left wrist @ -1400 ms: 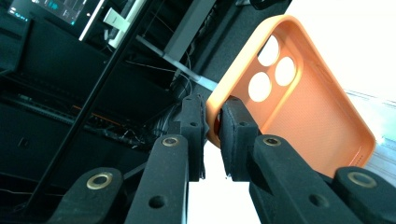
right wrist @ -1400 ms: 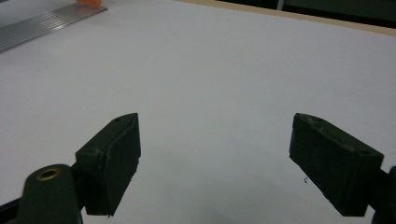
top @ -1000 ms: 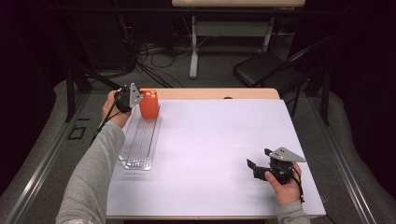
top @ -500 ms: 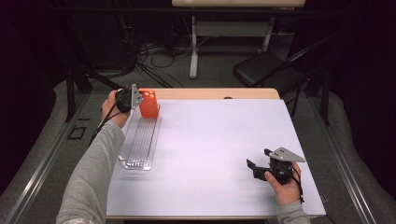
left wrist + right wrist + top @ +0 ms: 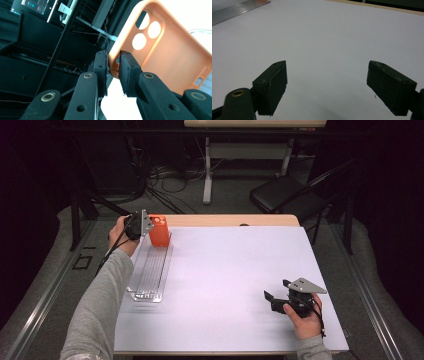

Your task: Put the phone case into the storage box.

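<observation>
An orange phone case (image 5: 160, 231) stands upright at the far end of a clear ridged rack (image 5: 150, 270) on the left of the white table. My left gripper (image 5: 151, 227) reaches it from the left. In the left gripper view the case (image 5: 162, 57) shows its camera holes, and my left gripper (image 5: 113, 61) has the rim between its pads (image 5: 127, 70). Those jaws have just been opening a little, and the pads still touch the rim. My right gripper (image 5: 275, 290) rests at the near right with jaws wide apart, holding nothing (image 5: 327, 67).
The white sheet (image 5: 230, 270) covers the table, with a wooden strip (image 5: 225, 220) along the far edge. A black chair (image 5: 285, 195) and floor cables lie beyond the table. The rack's end (image 5: 237, 8) shows at the top left of the right gripper view.
</observation>
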Demonstrator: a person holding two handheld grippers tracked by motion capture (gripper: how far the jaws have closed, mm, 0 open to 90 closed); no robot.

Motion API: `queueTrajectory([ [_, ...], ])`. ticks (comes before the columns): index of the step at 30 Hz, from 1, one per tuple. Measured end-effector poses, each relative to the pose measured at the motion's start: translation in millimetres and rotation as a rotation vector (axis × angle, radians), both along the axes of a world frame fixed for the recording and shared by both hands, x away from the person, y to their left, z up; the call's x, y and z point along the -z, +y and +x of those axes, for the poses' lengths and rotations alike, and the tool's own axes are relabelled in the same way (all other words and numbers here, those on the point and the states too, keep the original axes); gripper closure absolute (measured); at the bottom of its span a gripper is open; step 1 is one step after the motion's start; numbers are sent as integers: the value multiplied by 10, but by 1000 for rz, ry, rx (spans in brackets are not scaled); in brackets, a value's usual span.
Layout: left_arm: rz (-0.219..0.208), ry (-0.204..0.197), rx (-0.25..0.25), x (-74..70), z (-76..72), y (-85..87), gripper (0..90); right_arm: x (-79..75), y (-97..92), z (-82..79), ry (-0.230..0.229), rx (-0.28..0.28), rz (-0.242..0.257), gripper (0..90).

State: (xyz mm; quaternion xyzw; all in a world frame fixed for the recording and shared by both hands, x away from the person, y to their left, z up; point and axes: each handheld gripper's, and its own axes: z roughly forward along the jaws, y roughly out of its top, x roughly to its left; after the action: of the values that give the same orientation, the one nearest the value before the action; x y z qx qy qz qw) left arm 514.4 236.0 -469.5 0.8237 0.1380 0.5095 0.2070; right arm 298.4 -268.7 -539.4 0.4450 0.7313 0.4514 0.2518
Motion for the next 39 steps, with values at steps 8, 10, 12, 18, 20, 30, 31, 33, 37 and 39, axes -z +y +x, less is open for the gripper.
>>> queueTrajectory([
  [8,-12,-6,-7,-18,9,-6,720,1,0,-1,1,-1,0,166],
  [10,-15,-7,-13,-24,7,-5,704,2,-1,1,1,0,0,166],
  [12,-22,-8,-16,-23,8,-4,665,2,-3,0,2,0,1,165],
  [18,-66,7,-38,-28,3,13,552,2,4,1,1,0,0,166],
  [20,-89,13,-47,-36,-3,17,531,2,5,3,0,-2,-3,165],
  [30,-161,54,-98,-64,-25,49,456,4,2,8,-2,-4,-7,166],
  [31,-164,56,-101,-66,-28,52,453,5,2,9,-1,-4,-6,166],
  [33,-173,61,-106,-74,-31,61,451,5,2,11,0,-2,-4,166],
  [37,-188,65,-115,-92,-41,76,450,6,4,10,1,-2,-4,166],
  [39,-199,72,-120,-98,-49,75,449,7,3,12,1,-1,-2,166],
])
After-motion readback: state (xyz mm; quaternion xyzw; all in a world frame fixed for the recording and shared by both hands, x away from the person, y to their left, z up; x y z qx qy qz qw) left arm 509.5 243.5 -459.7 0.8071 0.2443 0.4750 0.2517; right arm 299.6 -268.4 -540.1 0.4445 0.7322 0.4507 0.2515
